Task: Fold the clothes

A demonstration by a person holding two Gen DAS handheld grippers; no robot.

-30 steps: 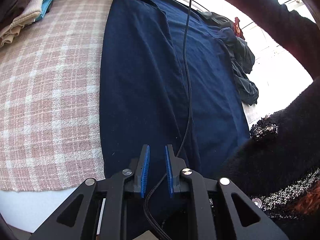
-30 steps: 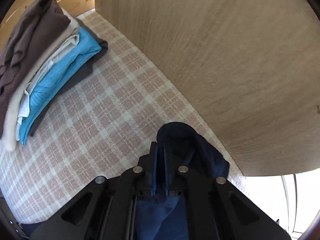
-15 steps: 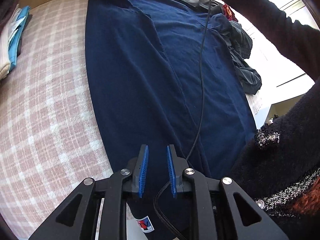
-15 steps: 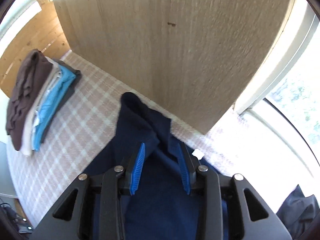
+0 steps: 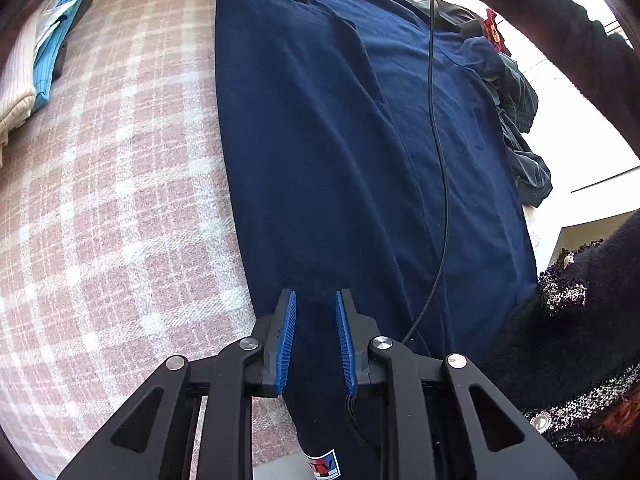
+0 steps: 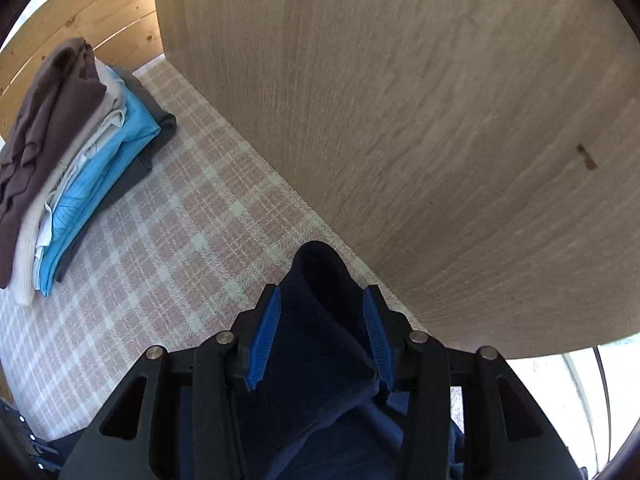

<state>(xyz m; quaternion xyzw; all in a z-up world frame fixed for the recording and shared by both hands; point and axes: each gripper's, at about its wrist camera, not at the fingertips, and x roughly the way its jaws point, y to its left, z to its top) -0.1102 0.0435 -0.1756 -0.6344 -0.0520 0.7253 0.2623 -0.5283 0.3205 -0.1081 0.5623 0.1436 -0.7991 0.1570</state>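
A navy garment (image 5: 320, 140) lies spread lengthwise on a pink plaid cloth (image 5: 120, 200). My left gripper (image 5: 316, 304) hovers open over its near end, and a small red-white-blue label shows below the fingers. In the right wrist view, a rounded corner of the navy garment (image 6: 316, 264) pokes up between the blue pads of my right gripper (image 6: 320, 292). That gripper is open, its pads apart from the fabric. The far end of the garment lies close to a wooden panel (image 6: 400, 120).
A stack of folded clothes (image 6: 72, 160) in brown, cream, light blue and grey sits at the far left, also seen as the stack (image 5: 40, 60). A black cable (image 5: 436, 160) hangs across the garment. A person's dark sleeve (image 5: 560, 40) reaches overhead. Crumpled dark clothes (image 5: 520, 120) lie at the right edge.
My right gripper, shut on the garment's corner a second ago, has opened, risen briefly and come back down near the panel. The left gripper stayed open and drifted slightly over the hem.
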